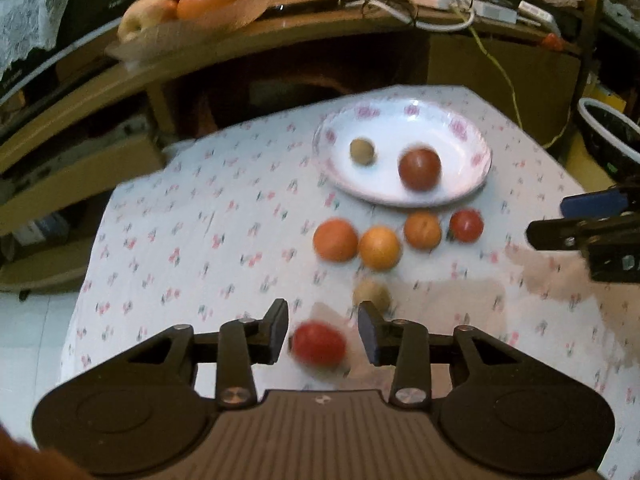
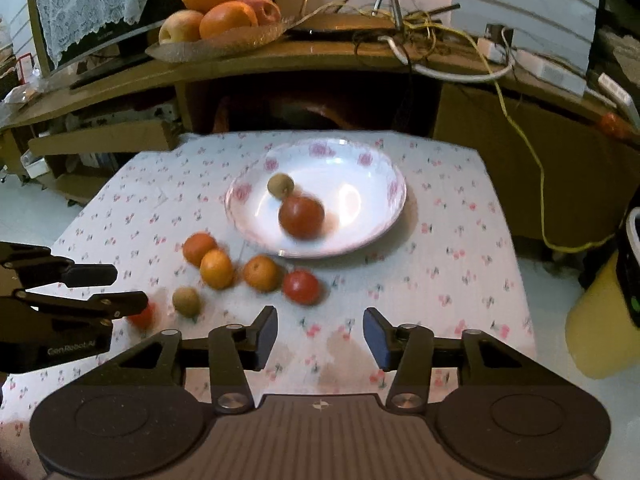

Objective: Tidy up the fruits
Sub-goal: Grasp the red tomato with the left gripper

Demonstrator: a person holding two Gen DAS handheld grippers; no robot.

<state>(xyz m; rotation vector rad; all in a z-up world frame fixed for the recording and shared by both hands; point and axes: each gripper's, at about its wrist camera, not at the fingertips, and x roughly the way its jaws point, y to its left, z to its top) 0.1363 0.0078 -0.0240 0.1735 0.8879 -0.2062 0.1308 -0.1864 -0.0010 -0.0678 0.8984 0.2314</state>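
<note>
My left gripper (image 1: pixel 323 332) is open, low over the flowered tablecloth, with a red tomato (image 1: pixel 319 344) lying between its fingers and gaps on both sides. A kiwi (image 1: pixel 372 294) sits just beyond the right fingertip. Farther on, three oranges (image 1: pixel 379 248) and a second tomato (image 1: pixel 466 225) form a row in front of the white floral plate (image 1: pixel 452 140), which holds a kiwi (image 1: pixel 362 151) and a tomato (image 1: pixel 419 169). My right gripper (image 2: pixel 320 332) is open with only cloth between its fingers, short of the tomato (image 2: pixel 301 287). The left gripper (image 2: pixel 128 289) partly hides its tomato (image 2: pixel 142 316).
Behind the table, a wooden shelf carries a tray of oranges and apples (image 2: pixel 216 20) and tangled cables (image 2: pixel 420 28). A yellow bin (image 2: pixel 600 320) stands off the table's right side. The cloth's left half (image 1: pixel 180 220) is bare, and the table edges fall to a white floor.
</note>
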